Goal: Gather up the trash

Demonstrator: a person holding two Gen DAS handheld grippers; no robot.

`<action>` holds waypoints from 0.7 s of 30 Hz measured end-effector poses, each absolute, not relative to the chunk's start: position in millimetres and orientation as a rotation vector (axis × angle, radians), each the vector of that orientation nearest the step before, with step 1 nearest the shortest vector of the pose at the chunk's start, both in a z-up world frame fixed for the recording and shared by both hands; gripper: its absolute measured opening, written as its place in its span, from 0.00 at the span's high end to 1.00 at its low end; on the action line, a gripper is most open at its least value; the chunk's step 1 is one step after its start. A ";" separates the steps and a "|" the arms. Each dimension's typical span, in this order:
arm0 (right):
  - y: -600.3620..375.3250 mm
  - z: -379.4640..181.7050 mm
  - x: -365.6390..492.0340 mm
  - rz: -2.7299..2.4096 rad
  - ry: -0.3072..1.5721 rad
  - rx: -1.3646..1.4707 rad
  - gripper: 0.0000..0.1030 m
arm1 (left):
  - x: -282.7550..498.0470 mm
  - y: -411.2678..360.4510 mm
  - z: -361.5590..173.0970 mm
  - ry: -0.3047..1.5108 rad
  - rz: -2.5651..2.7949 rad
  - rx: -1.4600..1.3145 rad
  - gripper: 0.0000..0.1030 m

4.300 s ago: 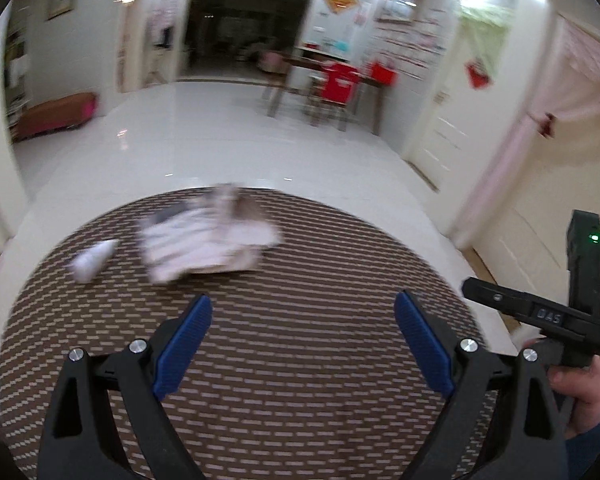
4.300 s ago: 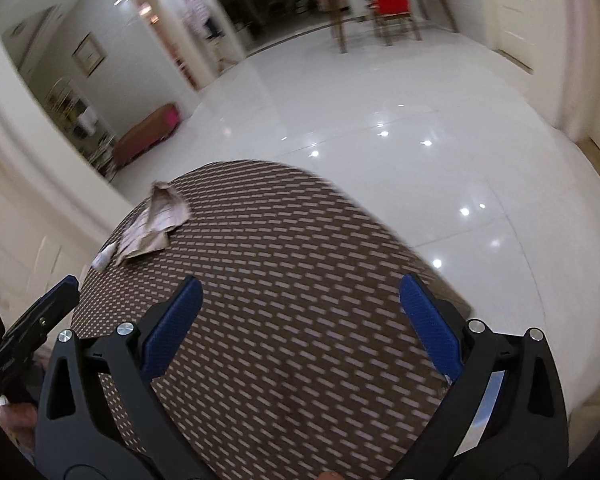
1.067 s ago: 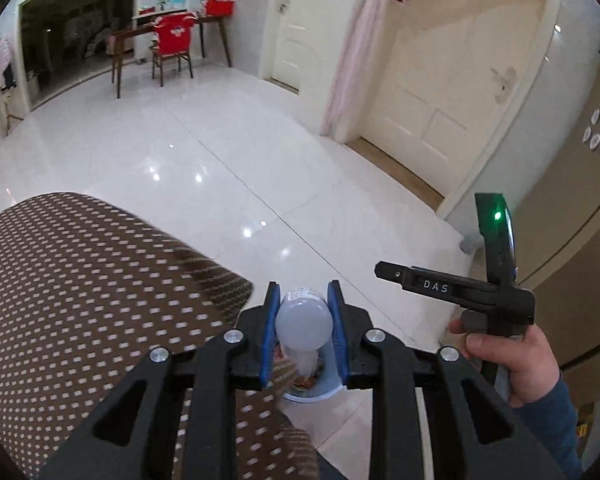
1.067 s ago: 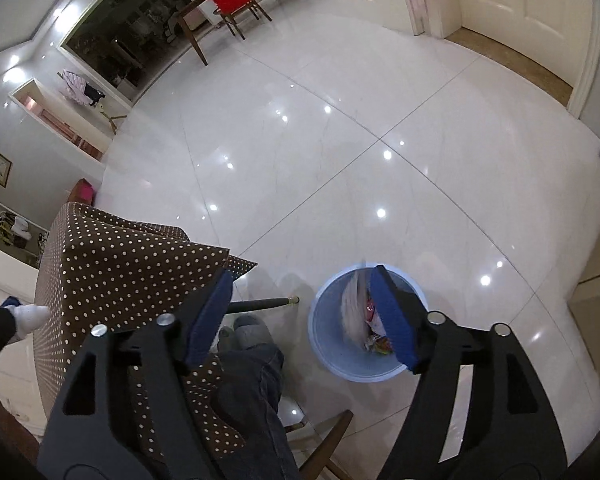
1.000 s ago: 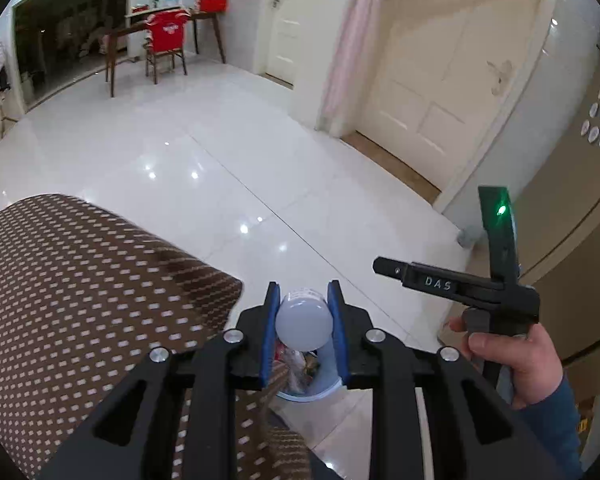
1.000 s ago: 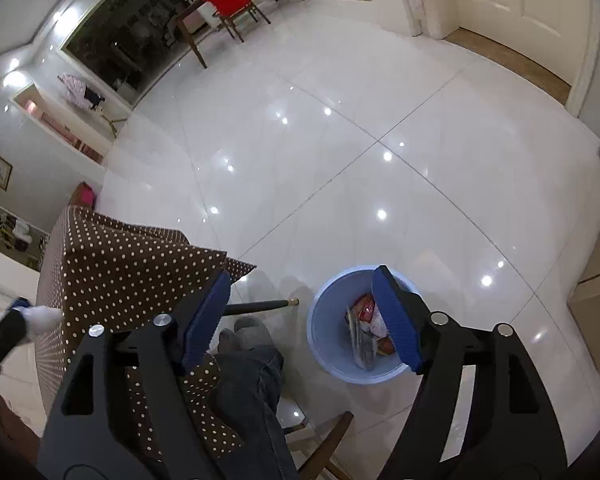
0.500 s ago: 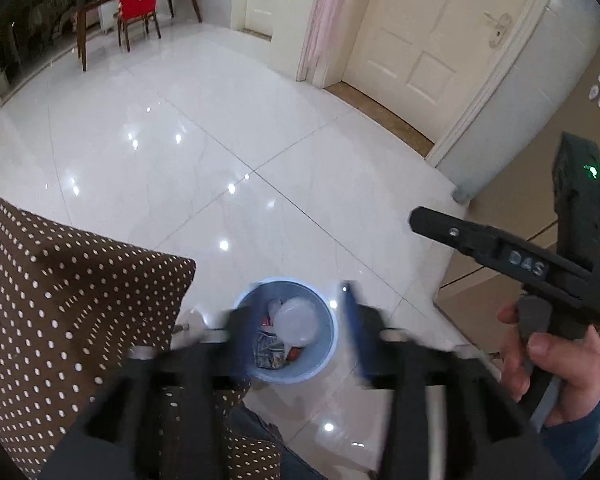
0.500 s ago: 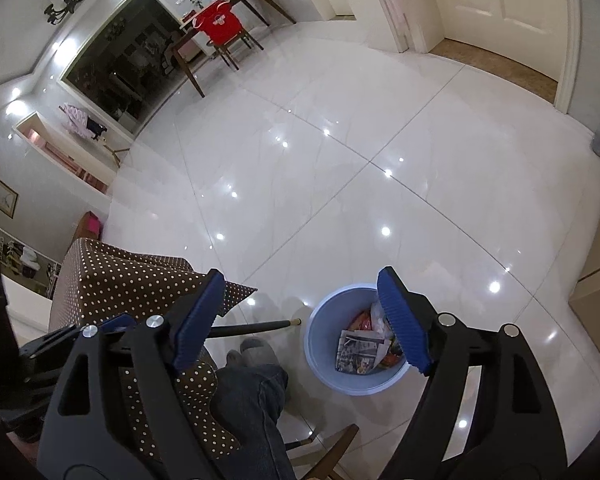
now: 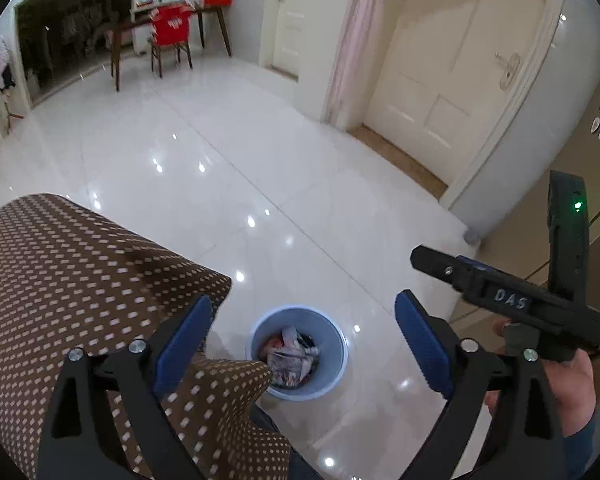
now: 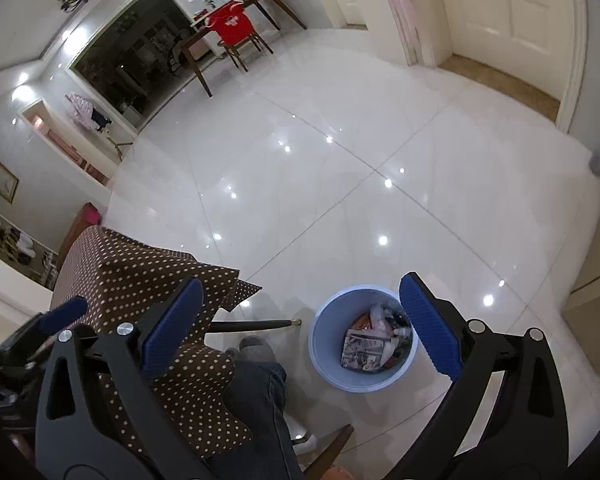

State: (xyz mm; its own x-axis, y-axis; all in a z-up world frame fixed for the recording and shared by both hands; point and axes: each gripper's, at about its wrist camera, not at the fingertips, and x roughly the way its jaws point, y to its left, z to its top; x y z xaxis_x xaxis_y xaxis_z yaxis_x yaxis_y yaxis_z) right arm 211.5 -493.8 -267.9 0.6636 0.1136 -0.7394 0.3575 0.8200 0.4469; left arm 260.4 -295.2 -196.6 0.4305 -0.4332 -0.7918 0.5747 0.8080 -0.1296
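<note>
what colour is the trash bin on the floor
Light blue; the bin shows best in the right wrist view, with crumpled paper inside.

**Gripper and Operator Appearance**

Each gripper, left gripper (image 9: pixel 300 344) and right gripper (image 10: pixel 300 328), has black plastic arms, silver screws and blue ribbed pads. At right in the left view, the right unit shows white "DAS" lettering and a green light. The person wears a blue sleeve (image 9: pixel 580 446) and dark jeans (image 10: pixel 260 404).

Both grippers spread wide, angled downward.
The left black gripper with blue pads (image 9: pixel 300 340) is opening, nothing between its jaws. The right black, blue-padded gripper (image 10: pixel 300 320) is opening too, empty; the bare right hand (image 9: pixel 556 384) grips its handle at four o'clock.
</note>
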 end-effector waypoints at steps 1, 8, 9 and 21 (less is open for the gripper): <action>-488.8 -262.1 209.3 -0.145 0.838 0.599 0.06 | 256.4 -290.7 -189.7 0.915 -0.624 0.172 0.11; -444.4 -216.7 190.7 -0.083 0.766 0.509 0.06 | 210.4 -242.5 -151.6 0.751 -0.539 0.107 0.09; -436.6 -209.4 188.2 -0.072 0.759 0.493 0.06 | 203.3 -233.7 -147.4 0.718 -0.503 0.105 0.09; -330.0 -117.6 150.1 0.070 0.595 0.278 0.06 | 125.5 -130.4 -97.9 0.482 -0.215 0.035 0.09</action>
